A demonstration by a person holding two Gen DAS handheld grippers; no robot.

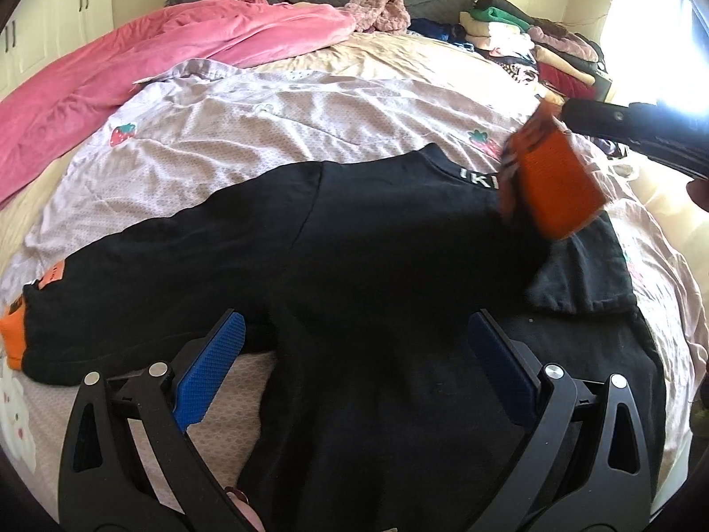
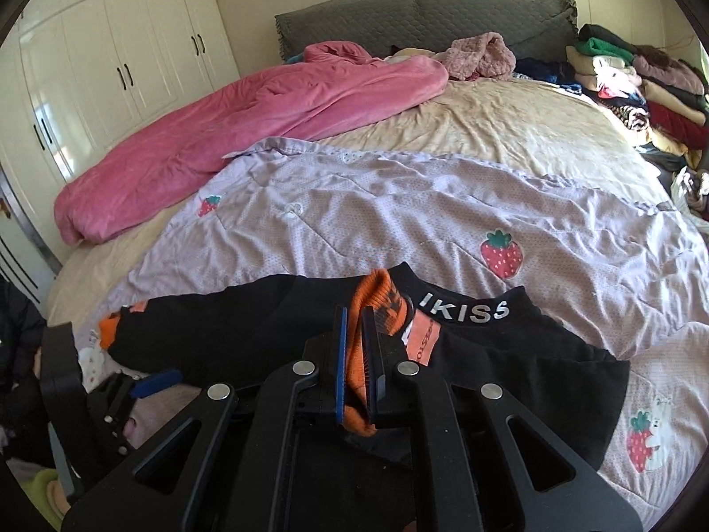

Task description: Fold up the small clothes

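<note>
A small black top (image 1: 376, 239) with orange cuffs and an "IKISS" collar (image 2: 465, 308) lies spread on the lilac strawberry sheet (image 1: 274, 133). My left gripper (image 1: 354, 341) is open, its blue pads (image 1: 208, 372) wide apart just above the top's lower body, holding nothing. My right gripper (image 2: 356, 332) is shut on the orange cuff (image 2: 368, 310) of one sleeve, lifted over the top's chest near the collar. In the left wrist view that cuff (image 1: 554, 181) hangs blurred at the right, below the right gripper's black arm. The other sleeve (image 1: 133, 275) lies stretched out to the left, its orange cuff (image 1: 11, 332) flat.
A pink blanket (image 2: 248, 133) lies along the bed's far left. A pile of folded clothes (image 2: 633, 88) sits at the far right by the grey headboard (image 2: 421, 13). A pink fluffy garment (image 2: 478, 57) lies near the pillows. White wardrobes (image 2: 111, 57) stand to the left.
</note>
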